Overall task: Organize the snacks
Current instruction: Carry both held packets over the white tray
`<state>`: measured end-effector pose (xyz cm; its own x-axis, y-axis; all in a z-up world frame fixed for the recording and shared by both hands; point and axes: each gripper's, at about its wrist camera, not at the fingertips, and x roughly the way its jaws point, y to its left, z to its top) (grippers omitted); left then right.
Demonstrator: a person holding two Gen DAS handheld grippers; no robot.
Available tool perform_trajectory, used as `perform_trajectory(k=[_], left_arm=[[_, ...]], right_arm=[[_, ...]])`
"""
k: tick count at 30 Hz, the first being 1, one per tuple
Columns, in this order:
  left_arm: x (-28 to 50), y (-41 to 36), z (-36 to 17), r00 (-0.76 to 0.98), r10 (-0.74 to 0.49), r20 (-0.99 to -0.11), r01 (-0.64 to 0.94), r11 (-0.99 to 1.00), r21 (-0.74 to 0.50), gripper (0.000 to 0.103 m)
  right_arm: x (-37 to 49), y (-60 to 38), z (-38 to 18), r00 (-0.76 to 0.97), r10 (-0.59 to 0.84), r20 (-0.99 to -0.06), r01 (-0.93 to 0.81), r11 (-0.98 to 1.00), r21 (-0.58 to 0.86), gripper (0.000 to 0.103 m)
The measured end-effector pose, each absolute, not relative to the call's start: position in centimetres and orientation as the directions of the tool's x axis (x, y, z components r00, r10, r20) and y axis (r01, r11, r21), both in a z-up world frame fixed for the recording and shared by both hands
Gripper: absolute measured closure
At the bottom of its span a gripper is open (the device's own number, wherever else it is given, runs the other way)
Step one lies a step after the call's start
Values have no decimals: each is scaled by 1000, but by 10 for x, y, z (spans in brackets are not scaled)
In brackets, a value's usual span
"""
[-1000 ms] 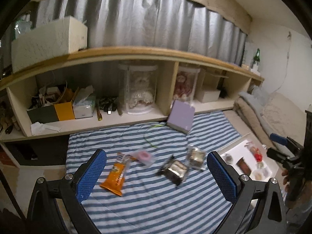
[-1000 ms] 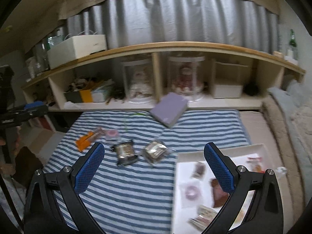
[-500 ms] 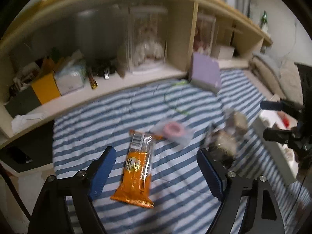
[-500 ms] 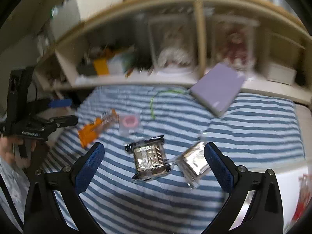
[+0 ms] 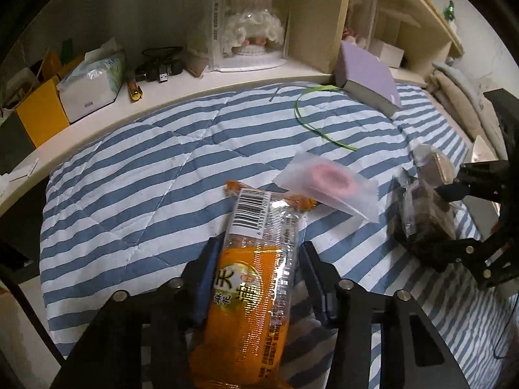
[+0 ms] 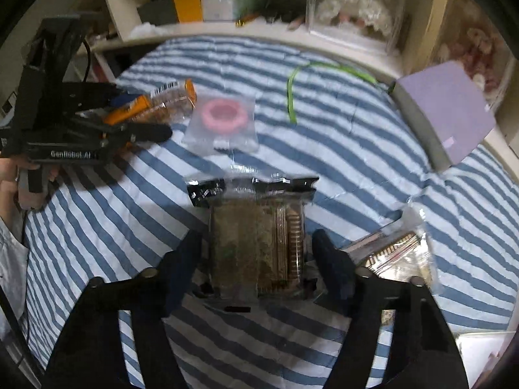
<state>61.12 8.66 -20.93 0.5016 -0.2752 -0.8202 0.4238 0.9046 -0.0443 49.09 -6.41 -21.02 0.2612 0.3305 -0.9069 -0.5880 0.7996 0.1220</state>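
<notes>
Bed: blue-striped quilt (image 5: 136, 175) below a cluttered shelf (image 5: 181, 87).
Orange packet (image 5: 259, 269): near on the quilt, between the left claw (image 5: 258, 272) jaws, which have just been closing; contact unclear. Light, crinkly, slippery film; likely brittle inside, so pinch mid-body gently.
Biscuit pack (image 6: 259, 243): between the right claw (image 6: 256, 259) jaws, likewise closing, gaps still showing.
Views: only the right wrist shows the left hand (image 6: 13, 184); the pink ring sachet (image 5: 327, 181) lies between the packs.
</notes>
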Motion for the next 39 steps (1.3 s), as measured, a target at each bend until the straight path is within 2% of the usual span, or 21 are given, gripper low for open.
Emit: perform_trajectory(k=[5, 15, 25, 39], left_arm=[[593, 80, -201, 501, -242, -831, 422, 906, -9, 66], [542, 75, -167, 528, -175, -831, 355, 934, 29, 67], [494, 75, -86, 614, -227, -756, 264, 962, -74, 67], [388, 40, -11, 690, -226, -688, 217, 971, -100, 67]], right_arm=[[484, -69, -206, 303, 328, -895, -546, 829, 120, 48], [457, -81, -170, 381, 336, -861, -463, 876, 137, 49], [429, -110, -123, 471, 331, -817, -369, 916, 158, 49], [374, -170, -52, 576, 319, -752, -308, 938, 162, 49]])
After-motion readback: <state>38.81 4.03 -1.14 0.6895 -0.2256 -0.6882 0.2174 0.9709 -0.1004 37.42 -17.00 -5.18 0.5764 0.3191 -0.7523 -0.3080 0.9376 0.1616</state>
